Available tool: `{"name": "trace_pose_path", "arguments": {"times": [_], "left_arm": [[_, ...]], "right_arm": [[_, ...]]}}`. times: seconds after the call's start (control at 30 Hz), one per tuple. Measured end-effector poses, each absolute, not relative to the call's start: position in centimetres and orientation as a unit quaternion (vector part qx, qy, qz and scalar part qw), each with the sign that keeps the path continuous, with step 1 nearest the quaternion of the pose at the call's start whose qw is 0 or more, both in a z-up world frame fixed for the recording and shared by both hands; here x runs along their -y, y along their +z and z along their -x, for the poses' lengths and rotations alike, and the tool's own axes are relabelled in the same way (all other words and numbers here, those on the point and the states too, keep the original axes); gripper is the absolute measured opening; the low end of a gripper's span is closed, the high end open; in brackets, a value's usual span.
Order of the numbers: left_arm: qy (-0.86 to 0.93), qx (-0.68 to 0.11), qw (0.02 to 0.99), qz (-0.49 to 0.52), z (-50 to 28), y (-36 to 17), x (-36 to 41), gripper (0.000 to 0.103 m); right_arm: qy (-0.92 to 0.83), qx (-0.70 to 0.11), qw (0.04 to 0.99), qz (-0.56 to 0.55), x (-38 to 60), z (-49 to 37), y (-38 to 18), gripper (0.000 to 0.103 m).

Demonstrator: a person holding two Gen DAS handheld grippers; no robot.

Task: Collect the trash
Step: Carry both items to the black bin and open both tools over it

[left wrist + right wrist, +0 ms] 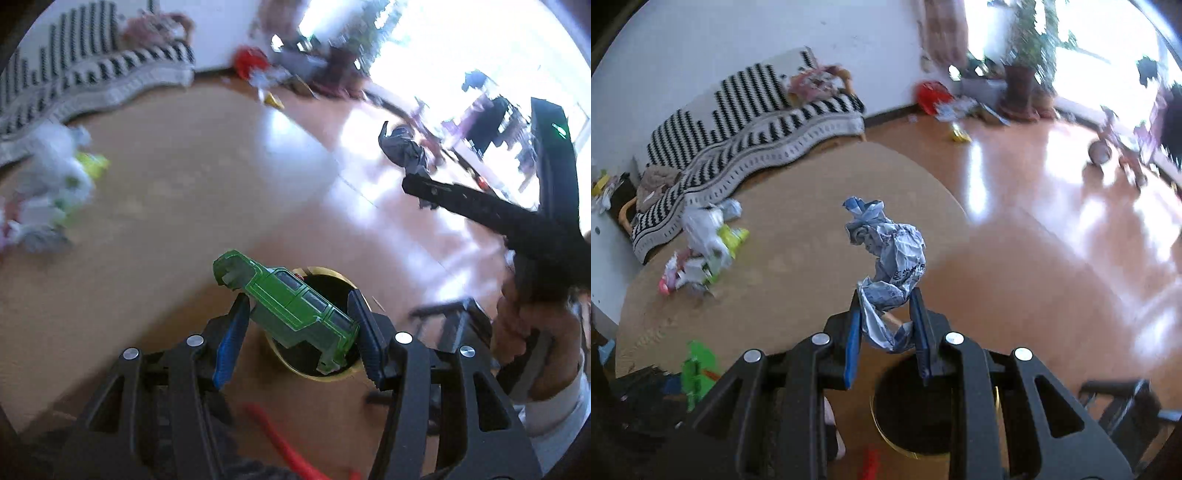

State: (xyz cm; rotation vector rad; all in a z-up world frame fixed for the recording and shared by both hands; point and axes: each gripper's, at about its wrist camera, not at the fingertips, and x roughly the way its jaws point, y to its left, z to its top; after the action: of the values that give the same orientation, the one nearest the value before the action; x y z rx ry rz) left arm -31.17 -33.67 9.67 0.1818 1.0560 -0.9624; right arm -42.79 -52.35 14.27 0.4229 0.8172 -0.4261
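Note:
My left gripper (pixel 299 306) is shut on a green toy car (pixel 291 310) and holds it tilted over a round bin (pixel 351 373) with a gold rim and dark inside. My right gripper (pixel 886 306) is shut on a crumpled printed paper wad (pixel 890 258), held above the edge of the same bin (pixel 882 424). The right gripper (pixel 410 177) also shows in the left wrist view, with the paper wad (pixel 402 147) at its tip. A pile of wrappers and crumpled paper (pixel 701 251) lies on the round tan table (pixel 798 229); it also shows, blurred, in the left wrist view (pixel 51 192).
A black-and-white striped blanket (pixel 746 122) drapes over seating behind the table. Red and mixed litter (pixel 934 96) lies by the wall on the shiny wood floor (pixel 1052 240). A potted plant (pixel 1023 74) stands by the bright window. A red item (pixel 280 439) lies near the bin.

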Motion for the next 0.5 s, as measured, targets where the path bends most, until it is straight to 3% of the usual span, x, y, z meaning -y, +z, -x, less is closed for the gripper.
{"name": "trace_pose_path", "arguments": {"times": [0.3,0.5], "left_arm": [[-0.454,-0.587,0.655,-0.144,33.7,-3.5,41.0,0.054],[-0.454,-0.596,0.641,-0.169,33.9,-6.5,42.3,0.054]], "right_arm": [[-0.205,-0.494,0.786,-0.31,55.3,48.2,-0.9,0.025],[-0.198,-0.512,0.771,-0.323,56.4,47.8,-3.7,0.025]]}}
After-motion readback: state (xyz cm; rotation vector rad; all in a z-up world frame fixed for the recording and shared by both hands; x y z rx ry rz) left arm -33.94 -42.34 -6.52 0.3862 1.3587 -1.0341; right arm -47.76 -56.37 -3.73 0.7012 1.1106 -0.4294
